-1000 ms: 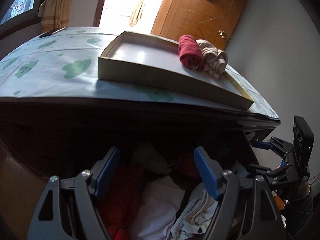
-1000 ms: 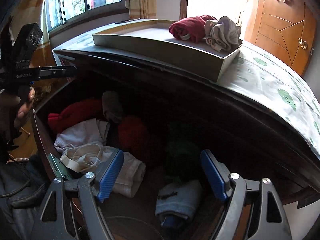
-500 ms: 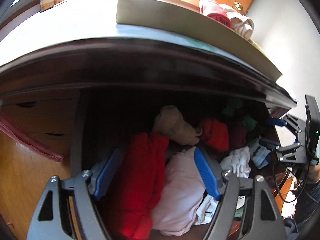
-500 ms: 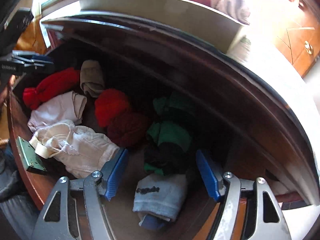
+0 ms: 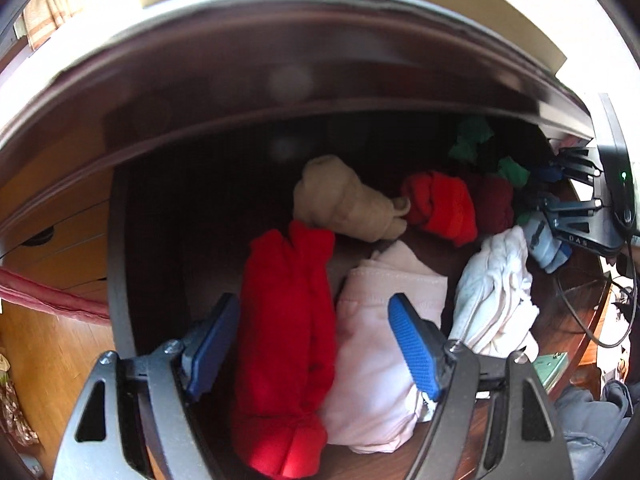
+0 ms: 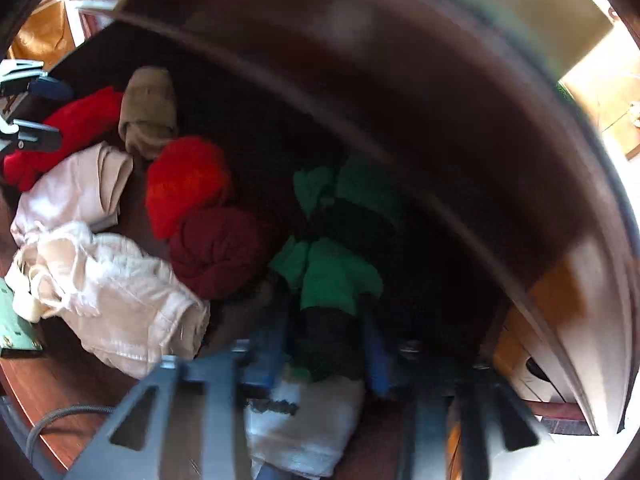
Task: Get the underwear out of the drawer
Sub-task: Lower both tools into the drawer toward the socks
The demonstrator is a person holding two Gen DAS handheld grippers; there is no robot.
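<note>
Dark wooden drawer (image 5: 120,264) crowded: tan roll (image 5: 344,204), maroon bundle (image 6: 216,252), white cloth (image 6: 120,292). Left gripper (image 5: 312,344) fingers apart over long red rolled underwear (image 5: 284,352). Right gripper (image 6: 326,344) fingers just closing, blurred, around green-and-black folded underwear (image 6: 332,280) near drawer's front edge; contact unclear.

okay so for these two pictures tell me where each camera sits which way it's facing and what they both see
Left wrist: sits on the left gripper, looking steeply down into the drawer; its open fingers straddle a red roll, and the right gripper shows at the right edge.
Right wrist: sits on the right gripper, looking down into the drawer's other end; its jaws have just been closing around a green-and-black bundle; the left gripper shows at the left edge.
Shared: the tan roll, an orange-red roll and a maroon roll.
</note>
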